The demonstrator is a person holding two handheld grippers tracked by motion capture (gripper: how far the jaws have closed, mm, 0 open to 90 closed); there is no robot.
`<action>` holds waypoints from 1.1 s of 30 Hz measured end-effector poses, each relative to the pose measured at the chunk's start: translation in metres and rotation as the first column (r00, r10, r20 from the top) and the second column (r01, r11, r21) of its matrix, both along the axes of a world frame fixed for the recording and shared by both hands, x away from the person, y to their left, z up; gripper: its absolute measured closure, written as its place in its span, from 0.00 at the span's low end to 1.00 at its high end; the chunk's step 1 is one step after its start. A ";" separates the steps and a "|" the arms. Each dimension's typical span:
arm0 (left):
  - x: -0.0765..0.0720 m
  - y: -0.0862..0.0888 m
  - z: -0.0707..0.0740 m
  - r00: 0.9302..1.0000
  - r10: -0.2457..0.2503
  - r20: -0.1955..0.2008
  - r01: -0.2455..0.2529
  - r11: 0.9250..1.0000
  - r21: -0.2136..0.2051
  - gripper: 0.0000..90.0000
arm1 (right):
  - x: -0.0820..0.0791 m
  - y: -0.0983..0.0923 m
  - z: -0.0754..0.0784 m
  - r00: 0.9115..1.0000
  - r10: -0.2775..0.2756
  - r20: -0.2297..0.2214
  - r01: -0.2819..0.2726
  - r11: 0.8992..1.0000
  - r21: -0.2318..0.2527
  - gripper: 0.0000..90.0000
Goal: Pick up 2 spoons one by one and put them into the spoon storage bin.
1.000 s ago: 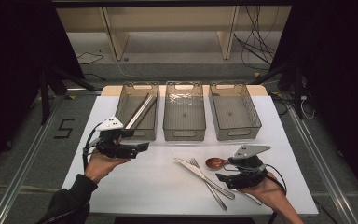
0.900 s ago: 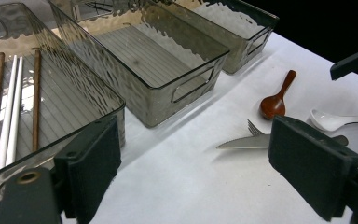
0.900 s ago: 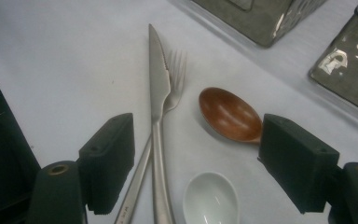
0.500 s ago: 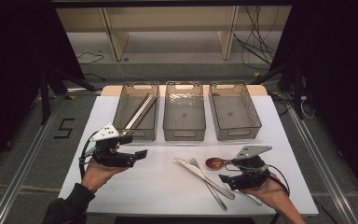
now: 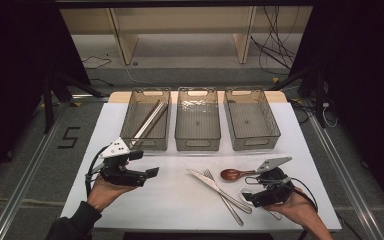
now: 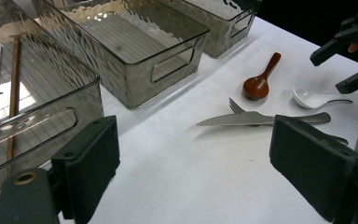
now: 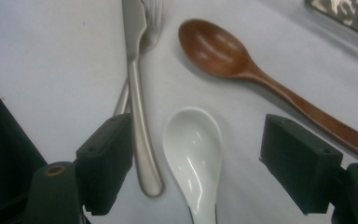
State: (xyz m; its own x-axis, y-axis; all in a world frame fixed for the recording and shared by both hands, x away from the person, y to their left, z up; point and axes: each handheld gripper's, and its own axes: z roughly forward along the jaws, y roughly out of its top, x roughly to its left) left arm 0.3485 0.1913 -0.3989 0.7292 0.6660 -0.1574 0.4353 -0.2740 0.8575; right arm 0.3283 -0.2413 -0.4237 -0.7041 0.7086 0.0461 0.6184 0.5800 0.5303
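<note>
My right claw [image 7: 196, 163]: jaws wide, straddling white spoon [image 7: 193, 154] near tabletop [image 5: 180, 200] front edge. My left claw [image 5: 147, 165]: open, empty, bare room beneath.

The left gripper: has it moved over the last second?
Yes. The left gripper has pulled back from the left bin toward the table's near edge, empty and open.
</note>
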 end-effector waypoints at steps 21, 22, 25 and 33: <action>-0.004 -0.001 0.000 1.000 -0.003 0.016 0.003 1.000 -0.004 0.17 | -0.006 -0.020 -0.017 0.993 -0.035 -0.112 0.015 0.985 -0.174 0.51; -0.004 -0.001 0.000 1.000 -0.003 0.017 0.003 1.000 -0.009 0.17 | -0.007 -0.019 -0.018 0.992 -0.028 -0.124 0.005 0.984 -0.180 0.53; -0.004 0.000 0.001 1.000 -0.006 0.021 0.006 1.000 -0.006 0.17 | -0.008 -0.016 -0.021 0.989 -0.010 -0.146 -0.018 0.982 -0.190 0.58; -0.004 -0.001 0.001 1.000 -0.010 0.020 0.010 1.000 -0.009 0.17 | -0.012 -0.011 -0.026 0.986 0.023 -0.165 -0.065 0.965 -0.253 0.72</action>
State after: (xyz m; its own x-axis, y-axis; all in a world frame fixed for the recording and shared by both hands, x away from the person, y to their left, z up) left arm 0.3445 0.1903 -0.3983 0.7386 0.6575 -0.1486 0.4156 -0.2706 0.8684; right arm 0.3163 -0.2522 -0.4496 -0.7335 0.6794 -0.0197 0.6531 0.7125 0.2567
